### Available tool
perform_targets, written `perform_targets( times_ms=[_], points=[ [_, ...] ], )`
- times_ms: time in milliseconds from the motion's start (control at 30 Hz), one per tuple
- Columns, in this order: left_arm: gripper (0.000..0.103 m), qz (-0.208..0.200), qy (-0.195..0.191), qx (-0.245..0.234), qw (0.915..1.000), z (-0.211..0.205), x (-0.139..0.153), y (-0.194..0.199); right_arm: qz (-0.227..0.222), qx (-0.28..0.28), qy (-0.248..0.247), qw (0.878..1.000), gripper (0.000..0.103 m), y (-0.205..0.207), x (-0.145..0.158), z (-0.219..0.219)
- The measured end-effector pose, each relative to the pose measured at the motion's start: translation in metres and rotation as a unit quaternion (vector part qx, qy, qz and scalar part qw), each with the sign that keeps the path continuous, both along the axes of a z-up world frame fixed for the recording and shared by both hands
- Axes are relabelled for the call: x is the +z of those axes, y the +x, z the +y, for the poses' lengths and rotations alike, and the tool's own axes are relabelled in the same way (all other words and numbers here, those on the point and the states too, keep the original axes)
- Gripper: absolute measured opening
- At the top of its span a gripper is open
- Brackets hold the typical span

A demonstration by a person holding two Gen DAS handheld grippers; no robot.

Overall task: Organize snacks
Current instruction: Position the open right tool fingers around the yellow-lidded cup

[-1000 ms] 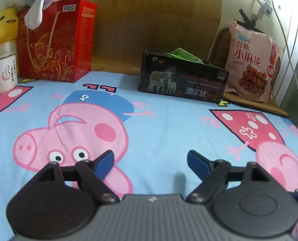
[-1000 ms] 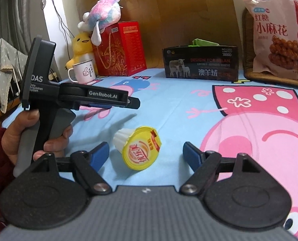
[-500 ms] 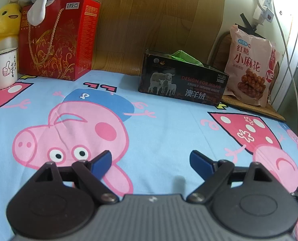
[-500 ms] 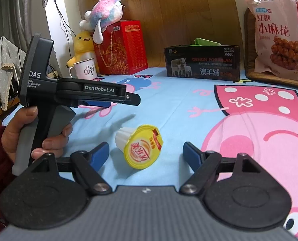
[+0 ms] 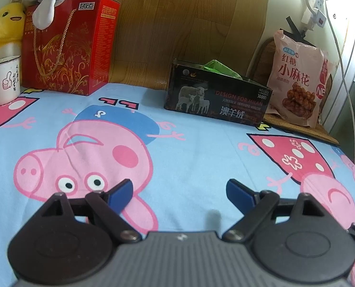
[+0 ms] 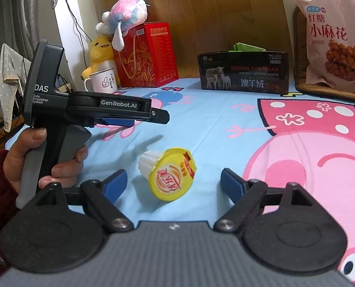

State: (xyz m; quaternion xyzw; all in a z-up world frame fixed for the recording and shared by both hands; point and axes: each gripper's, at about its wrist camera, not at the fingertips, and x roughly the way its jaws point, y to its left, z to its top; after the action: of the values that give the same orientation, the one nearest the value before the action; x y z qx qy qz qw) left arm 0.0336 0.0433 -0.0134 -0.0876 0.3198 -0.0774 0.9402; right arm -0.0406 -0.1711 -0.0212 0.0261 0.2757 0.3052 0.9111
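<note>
Since a second ago: nothing has shifted much, right jaws a bit wider and opening now, cup same spot, left gripper parked.

Right gripper [image 6: 172, 181]: fingers spread wide, jelly cup [image 6: 169, 173] lying on its side on the sheet [image 6: 201, 124] between the fingers, no pad touching it. Yellow lid faces the camera, white ribbed body points away.

Left gripper [image 5: 179, 191]: spread, nothing between the fingers, only sheet below. In the right view it hangs left of the cup, well clear, in a hand [image 6: 46, 160].

Black box [image 6: 243, 71] at the back, open top, something green inside; probably the drop target. Snack bag [image 6: 335, 40] leans to its right.

Risks:
- Cup is round and on its side: closing off-centre could roll it or squirt it out.
- Foil lid is wider than the body; clamping across the lid rim may slip or crush the seal.
- Soft bedding: pushing down to get under it could sink the fingers and snag fabric.
</note>
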Motion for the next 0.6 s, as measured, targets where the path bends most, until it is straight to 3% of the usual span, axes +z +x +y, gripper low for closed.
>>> perform_targets(
  times_ms=[200, 333, 600],
  points=[
    [0.092, 0.003, -0.005, -0.002, 1.0000, 0.0007, -0.0006, 0.0015, 0.001, 0.004, -0.001, 1.000, 0.090, 0.0009, 0.0000, 0.0010],
    [0.101, 0.009, -0.001, -0.015, 0.9998, -0.0023, -0.0007, 0.0037, 0.005, 0.004, 0.010, 1.000, 0.091, 0.0024, -0.0007, -0.0013],
    [0.102, 0.010, -0.004, -0.022, 0.9997, 0.0001, -0.0008, -0.0002, 0.014, 0.005, 0.040, 0.999, 0.092, 0.0020, -0.0012, -0.0078]
  ],
)
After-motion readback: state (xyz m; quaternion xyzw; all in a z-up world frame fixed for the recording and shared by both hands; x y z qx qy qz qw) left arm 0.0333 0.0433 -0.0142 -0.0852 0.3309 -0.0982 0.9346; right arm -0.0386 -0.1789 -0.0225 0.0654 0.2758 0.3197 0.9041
